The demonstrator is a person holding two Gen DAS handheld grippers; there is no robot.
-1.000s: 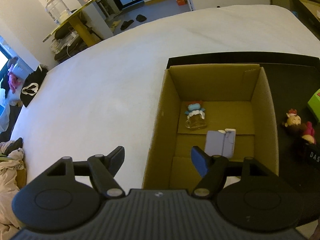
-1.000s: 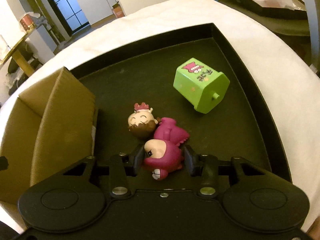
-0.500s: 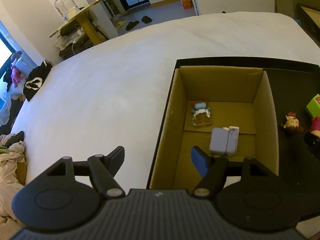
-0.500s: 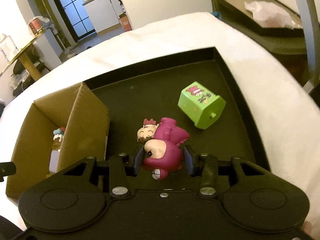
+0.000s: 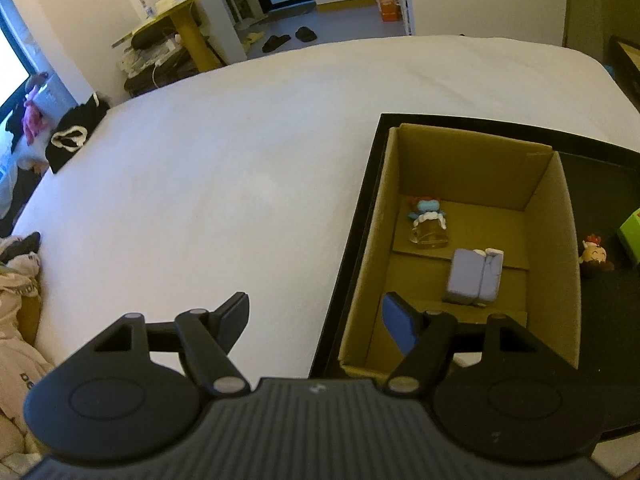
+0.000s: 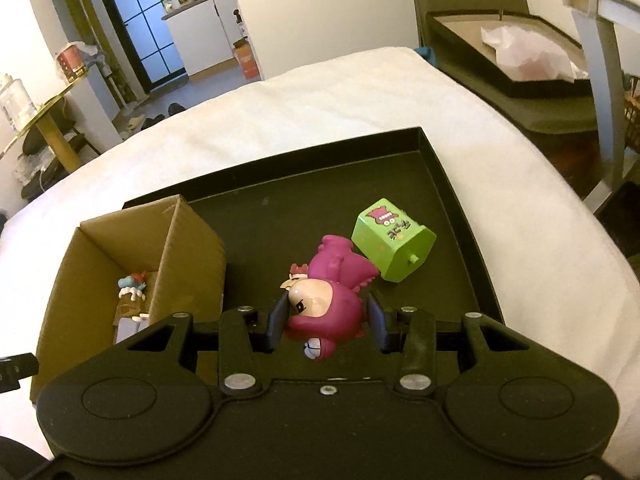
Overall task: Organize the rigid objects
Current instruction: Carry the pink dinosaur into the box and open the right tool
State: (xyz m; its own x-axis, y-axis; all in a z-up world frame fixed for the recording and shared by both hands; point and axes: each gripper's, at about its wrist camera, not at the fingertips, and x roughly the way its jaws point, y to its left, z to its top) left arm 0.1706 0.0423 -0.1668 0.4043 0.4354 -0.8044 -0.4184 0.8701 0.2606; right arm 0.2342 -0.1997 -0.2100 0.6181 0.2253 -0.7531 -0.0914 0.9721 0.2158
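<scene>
My right gripper point(image 6: 326, 322) is shut on a magenta figurine point(image 6: 328, 300) and holds it above the black tray point(image 6: 452, 184). A small brown-haired figurine point(image 5: 595, 257) lies on the tray, mostly hidden behind the magenta one in the right wrist view. A green box toy point(image 6: 394, 240) lies on the tray beyond it. The cardboard box point(image 5: 558, 248) stands at the tray's left end and holds a blue-haired figurine point(image 5: 427, 222) and a lilac block point(image 5: 474, 278). My left gripper point(image 5: 314, 318) is open and empty, over the box's near left corner.
The tray lies on a white bed point(image 5: 220, 184). Clothes point(image 5: 16, 292) lie at the bed's left edge. A yellow table point(image 5: 180, 32) and a doorway stand beyond. Another dark tray with white paper point(image 6: 524, 56) sits off the bed's right side.
My right gripper has lifted the magenta figurine up off the tray and drawn back, so the cardboard box now shows. My left gripper has also risen and drawn back.
</scene>
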